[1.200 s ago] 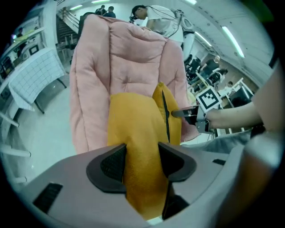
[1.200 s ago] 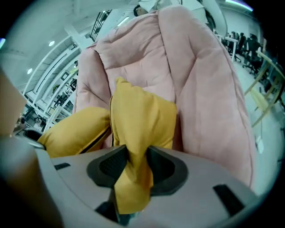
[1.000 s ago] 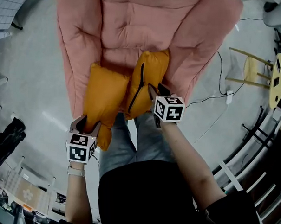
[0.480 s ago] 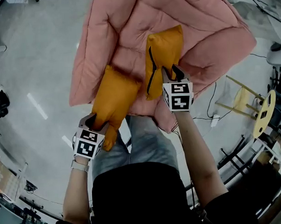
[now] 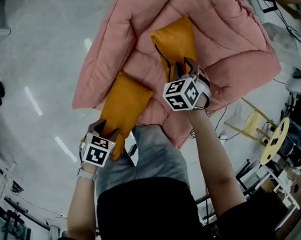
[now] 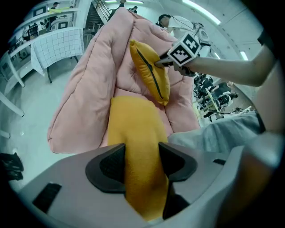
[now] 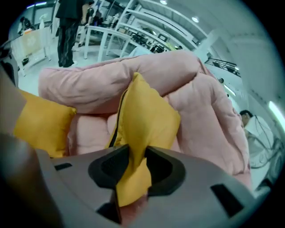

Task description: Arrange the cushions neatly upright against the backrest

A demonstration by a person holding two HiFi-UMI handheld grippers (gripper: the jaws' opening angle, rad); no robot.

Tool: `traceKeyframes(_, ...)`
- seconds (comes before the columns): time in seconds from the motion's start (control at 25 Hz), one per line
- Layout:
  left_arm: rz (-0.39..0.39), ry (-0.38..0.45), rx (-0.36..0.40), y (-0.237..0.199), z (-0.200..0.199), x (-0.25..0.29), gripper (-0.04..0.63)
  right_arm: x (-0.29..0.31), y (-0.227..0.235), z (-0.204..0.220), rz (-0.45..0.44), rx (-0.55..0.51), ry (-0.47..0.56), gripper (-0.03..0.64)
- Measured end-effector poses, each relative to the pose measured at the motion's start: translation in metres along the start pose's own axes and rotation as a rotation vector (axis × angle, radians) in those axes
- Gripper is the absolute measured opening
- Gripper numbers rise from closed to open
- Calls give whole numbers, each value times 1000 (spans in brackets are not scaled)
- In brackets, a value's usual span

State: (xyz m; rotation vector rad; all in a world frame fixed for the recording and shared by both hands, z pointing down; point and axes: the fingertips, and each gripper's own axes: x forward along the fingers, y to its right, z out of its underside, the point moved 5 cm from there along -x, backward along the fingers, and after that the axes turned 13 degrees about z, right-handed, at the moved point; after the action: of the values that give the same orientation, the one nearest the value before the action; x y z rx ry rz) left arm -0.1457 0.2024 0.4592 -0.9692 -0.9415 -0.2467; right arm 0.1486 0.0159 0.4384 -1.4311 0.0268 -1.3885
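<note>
Two orange cushions lie on a pink padded lounge chair (image 5: 222,44). The left cushion (image 5: 124,105) rests on the seat's near edge, and my left gripper (image 5: 102,130) is shut on its near corner; in the left gripper view the pads squeeze the orange cloth (image 6: 141,151). The right cushion (image 5: 175,44), with a dark zip along its edge, stands tilted further back on the seat. My right gripper (image 5: 184,71) is shut on its near corner, the jaws still closing on the pinched cloth (image 7: 137,162). From the right gripper this cushion (image 7: 144,118) rises in front of the pink backrest (image 7: 209,111).
A grey floor surrounds the chair. A yellow wooden stool (image 5: 263,132) and black cables lie to the right. The person's grey-trousered legs (image 5: 152,156) stand at the seat's front edge. White tables and racks (image 7: 107,35) stand behind the chair.
The right gripper has carried its cushion further back and up onto the seat, away from the left cushion. The left gripper and its cushion have kept their place at the front edge.
</note>
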Motion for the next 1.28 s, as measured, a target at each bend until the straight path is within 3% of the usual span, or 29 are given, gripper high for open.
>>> traceKeyframes(0.16, 1, -3, -24, 3, 0, 14, 241, 18, -33, -12, -28, -104, 48, 130)
traceKeyframes(0.56, 7, -18, -64, -1, 0, 29, 242, 23, -77, -33, -69, -56, 143, 161)
traceKeyframes(0.68, 9, -19, -67, -6, -1, 26, 242, 4, -77, -36, -161, 40, 181, 183)
traceKeyframes(0.96, 5, -35, -65, -6, 3, 27, 244, 2, -21, -11, -311, 491, 135, 303)
traceKeyframes(1.12, -6, -43, -66, -5, 2, 28, 244, 32, 6, 10, -388, 621, 81, 410)
traceKeyframes(1.28, -15, -43, -67, -2, 5, 32, 244, 53, 8, 16, -555, 658, 58, 440)
